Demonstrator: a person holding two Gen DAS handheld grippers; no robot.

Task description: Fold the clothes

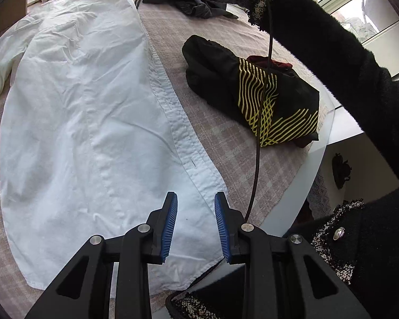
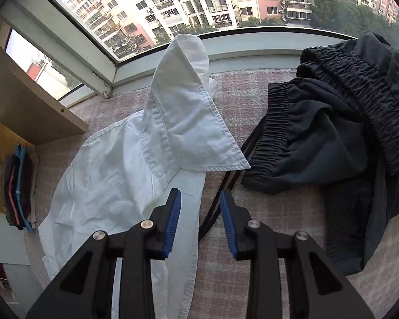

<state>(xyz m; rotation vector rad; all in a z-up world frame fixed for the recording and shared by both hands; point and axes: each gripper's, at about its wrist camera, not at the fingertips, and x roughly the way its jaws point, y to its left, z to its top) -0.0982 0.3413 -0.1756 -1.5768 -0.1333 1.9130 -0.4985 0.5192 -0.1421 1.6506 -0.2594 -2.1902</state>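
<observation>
Bare tabletop strip runs open between white shirt and folded black garment. Black cable hangs across it. Right view: dark shorts block right, drawstrings cross the checked gap beside the shirt.

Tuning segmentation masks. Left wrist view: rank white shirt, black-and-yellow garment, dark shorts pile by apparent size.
1. white shirt
2. black-and-yellow garment
3. dark shorts pile, though farthest from the camera and partly hidden, so its rank is unsure.

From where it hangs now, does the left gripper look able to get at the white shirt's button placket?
Probably yes. The left gripper hangs open just above the white shirt, whose button placket lies flat and uncovered; only a thin black cable runs beside it.
</observation>
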